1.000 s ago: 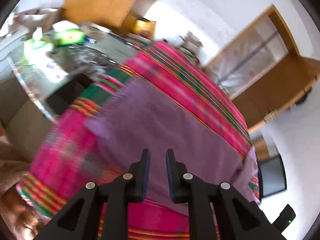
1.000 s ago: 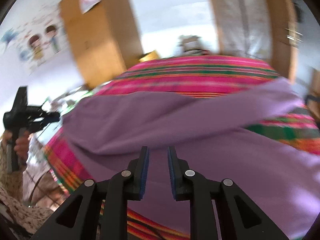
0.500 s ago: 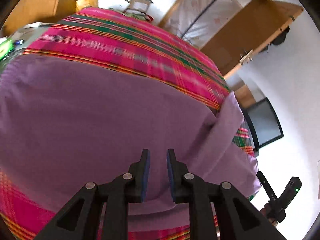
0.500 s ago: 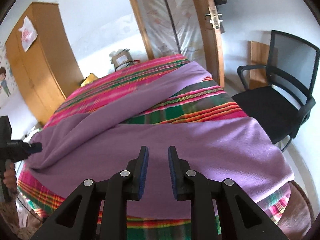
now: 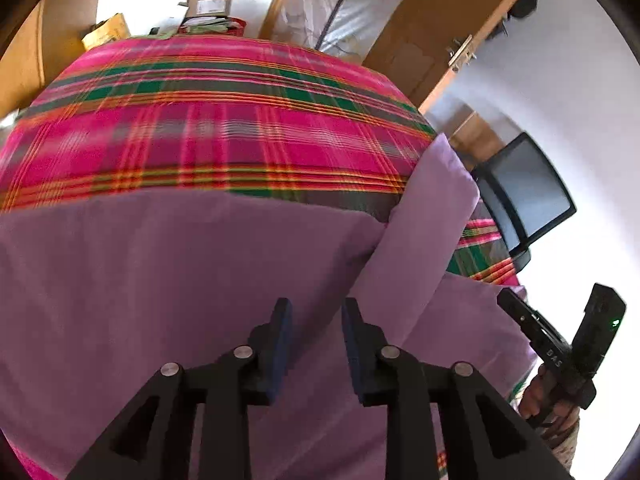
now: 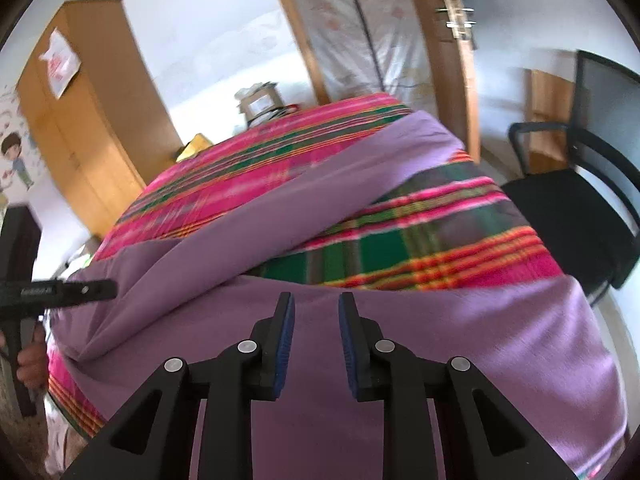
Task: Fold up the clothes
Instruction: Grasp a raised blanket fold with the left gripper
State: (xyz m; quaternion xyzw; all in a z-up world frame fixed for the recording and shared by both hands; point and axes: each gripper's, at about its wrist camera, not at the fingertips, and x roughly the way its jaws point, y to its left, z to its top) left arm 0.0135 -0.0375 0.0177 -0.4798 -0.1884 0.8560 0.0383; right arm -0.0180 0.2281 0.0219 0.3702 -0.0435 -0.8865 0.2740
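Through the left wrist camera I am looking down over the purple garment [image 5: 180, 280], which is lying spread across the near half of the plaid bedspread [image 5: 224, 136], laid flat there so it can be folded. My left gripper [image 5: 316, 316] is hovering above the cloth with its jaws partly apart and nothing between the pads; they have just been opening, I judge to take an edge. A long purple strip, likely a sleeve [image 5: 424, 224], is running up toward the bed's far right corner, and beyond it my right gripper [image 5: 560, 356] is showing at the frame's edge beside the black chair [image 5: 524, 196]. Through the right wrist camera I am seeing the same garment [image 6: 460, 344] from the other side, draping over the near edge of the bed. The right gripper [image 6: 316, 312] is also standing partly open and empty, its jaws having just been widening, poised over the cloth's upper border. The sleeve [image 6: 320, 184] is slanting across the bedspread [image 6: 420, 256], still unfolded. My left gripper [image 6: 60, 290] is pointing in from the left, near the wardrobe [image 6: 92, 120].
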